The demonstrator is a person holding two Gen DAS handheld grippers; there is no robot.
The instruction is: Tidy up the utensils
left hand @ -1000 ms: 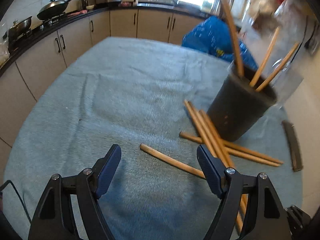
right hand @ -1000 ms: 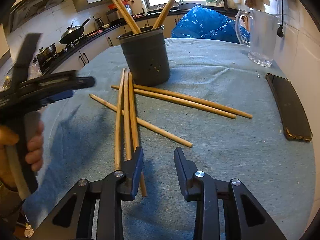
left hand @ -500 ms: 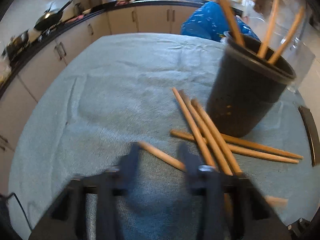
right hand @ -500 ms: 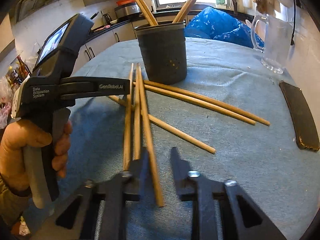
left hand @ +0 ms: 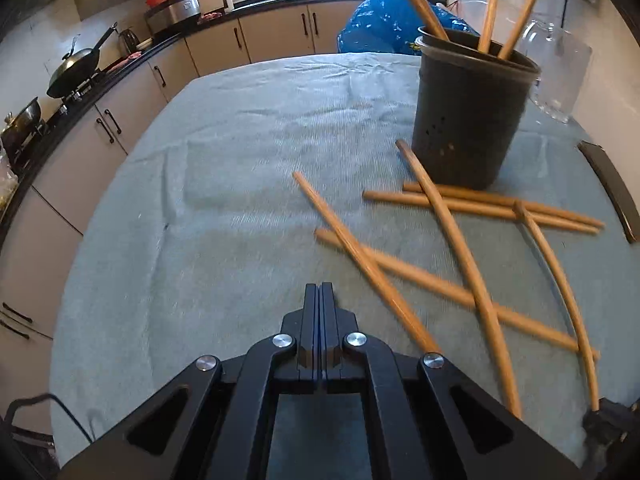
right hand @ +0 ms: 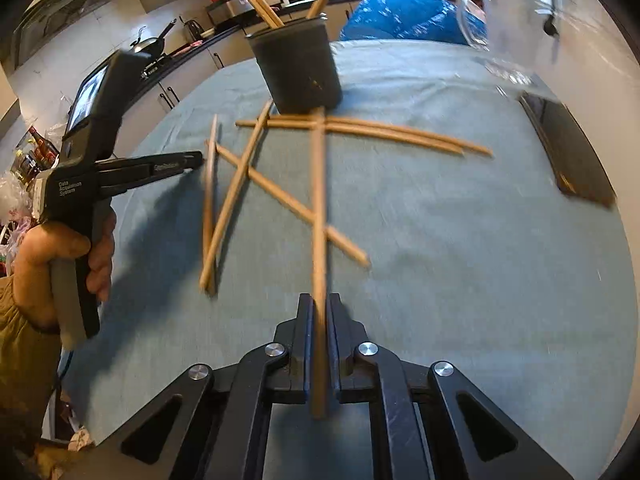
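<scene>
Several wooden chopsticks lie criss-crossed on the blue-grey cloth beside a black holder that has three chopsticks standing in it. My left gripper is left of the pile. Its jaws finish closing, pads pressed together with nothing between them. My right gripper closes tight on one chopstick, which runs straight ahead to the foot of the holder. In the right wrist view a hand holds the left gripper, its tip close to the end of a loose chopstick.
A clear glass jug stands behind the holder at the right. A dark phone lies by the right table edge. A blue plastic bag sits at the far edge. Kitchen counters with pans run along the left.
Both grippers went from open to shut. The right one took hold of a chopstick; the left closed on nothing. The bundle of parallel chopsticks got knocked apart into a criss-cross.
</scene>
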